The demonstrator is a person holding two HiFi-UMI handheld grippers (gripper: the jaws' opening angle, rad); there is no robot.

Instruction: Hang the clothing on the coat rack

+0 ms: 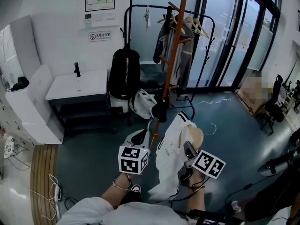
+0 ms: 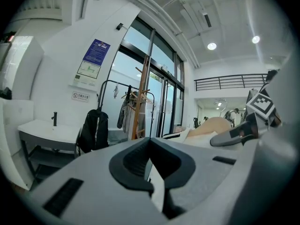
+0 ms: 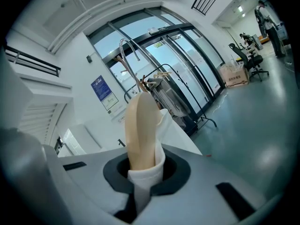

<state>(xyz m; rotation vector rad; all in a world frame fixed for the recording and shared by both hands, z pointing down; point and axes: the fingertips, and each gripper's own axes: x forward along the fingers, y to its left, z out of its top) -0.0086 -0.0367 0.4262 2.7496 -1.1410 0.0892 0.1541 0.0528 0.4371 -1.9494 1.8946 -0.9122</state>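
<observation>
A white garment [image 1: 169, 159] hangs on a pale wooden hanger [image 1: 193, 138] in front of me, low over the floor. My right gripper [image 1: 189, 149] is shut on the hanger's shoulder, with the white collar wrapped round the wood [image 3: 140, 125] between its jaws. My left gripper [image 1: 140, 136] is to the left of it. Its jaws are shut on a strip of the white fabric [image 2: 157, 187]. The coat rack [image 1: 174, 55], a brown wooden pole with pegs, stands beyond the garment. Through the left gripper view the rack [image 2: 139, 104] is straight ahead, with the right gripper [image 2: 233, 134] to the right.
A black clothes rail [image 1: 206, 27] with jackets and spare hangers stands behind the coat rack. A black backpack [image 1: 124, 73] hangs left of it, beside a white table [image 1: 75, 87]. Glass doors [image 1: 234, 32] line the right. My feet [image 1: 133, 187] and cables are on the floor below.
</observation>
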